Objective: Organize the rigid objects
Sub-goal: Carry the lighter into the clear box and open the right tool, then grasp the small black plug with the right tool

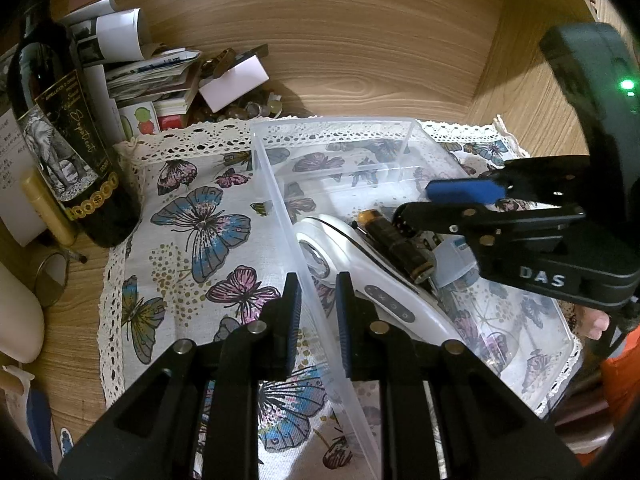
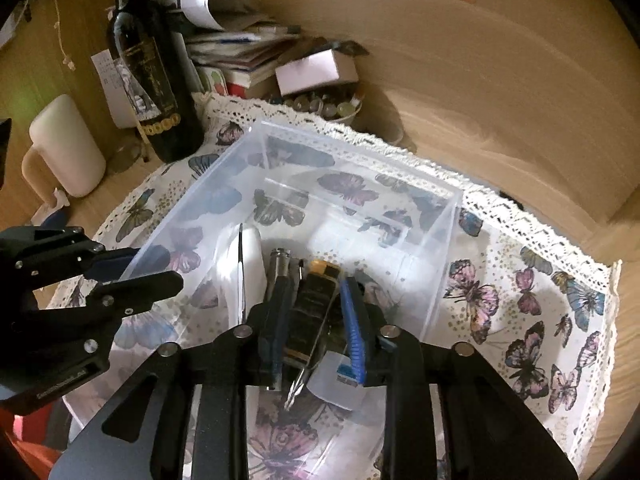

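Note:
A clear plastic box stands on a butterfly-print cloth. Inside lie a white handheld device, a dark brown cylindrical object, metal tweezers and a small clear packet. My left gripper straddles the box's left wall, one finger on each side, jaws a little apart; it also shows in the right wrist view. My right gripper is inside the box, its fingers on either side of the dark cylinder; it also shows in the left wrist view.
A dark wine bottle stands left of the cloth. Stacked papers and booklets and a bowl of small round items sit behind. A white mug stands far left. Wooden walls close the back and right.

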The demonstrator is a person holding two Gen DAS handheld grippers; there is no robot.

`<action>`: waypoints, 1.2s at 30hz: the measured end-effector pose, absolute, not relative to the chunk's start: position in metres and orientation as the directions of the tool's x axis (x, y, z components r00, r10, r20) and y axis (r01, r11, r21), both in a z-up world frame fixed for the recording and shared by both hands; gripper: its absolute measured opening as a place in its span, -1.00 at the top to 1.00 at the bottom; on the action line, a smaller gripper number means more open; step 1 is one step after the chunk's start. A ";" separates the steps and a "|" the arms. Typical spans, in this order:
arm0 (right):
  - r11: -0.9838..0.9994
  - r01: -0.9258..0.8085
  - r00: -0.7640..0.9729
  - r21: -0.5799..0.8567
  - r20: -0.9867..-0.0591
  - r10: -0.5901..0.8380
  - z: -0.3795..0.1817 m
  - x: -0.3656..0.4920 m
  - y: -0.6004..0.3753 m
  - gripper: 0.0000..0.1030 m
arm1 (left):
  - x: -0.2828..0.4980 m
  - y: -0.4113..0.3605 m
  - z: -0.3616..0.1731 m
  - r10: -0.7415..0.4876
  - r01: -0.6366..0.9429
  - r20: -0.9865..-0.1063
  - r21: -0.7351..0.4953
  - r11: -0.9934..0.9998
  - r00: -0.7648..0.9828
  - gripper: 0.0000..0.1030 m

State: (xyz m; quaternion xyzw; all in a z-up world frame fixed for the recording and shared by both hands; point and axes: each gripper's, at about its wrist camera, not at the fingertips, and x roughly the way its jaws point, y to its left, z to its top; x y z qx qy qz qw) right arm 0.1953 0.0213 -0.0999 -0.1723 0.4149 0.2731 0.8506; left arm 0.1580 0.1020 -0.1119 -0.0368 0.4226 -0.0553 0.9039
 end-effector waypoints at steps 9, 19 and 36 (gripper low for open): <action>0.826 -0.543 0.646 -0.151 -0.704 0.296 -0.068 0.177 -0.006 -0.32 | 0.158 0.102 -0.112 -0.131 0.069 -0.759 -0.113 0.991 0.637 0.68; 0.893 -0.433 0.720 -0.119 -0.643 0.263 -0.046 0.159 -0.062 -0.38 | 0.158 0.103 -0.112 -0.130 0.069 -0.760 -0.112 0.991 0.637 0.69; 0.931 -0.341 0.684 -0.129 -0.714 0.152 -0.104 0.147 -0.109 -0.37 | 0.156 0.102 -0.112 -0.126 0.069 -0.761 -0.106 0.992 0.637 0.69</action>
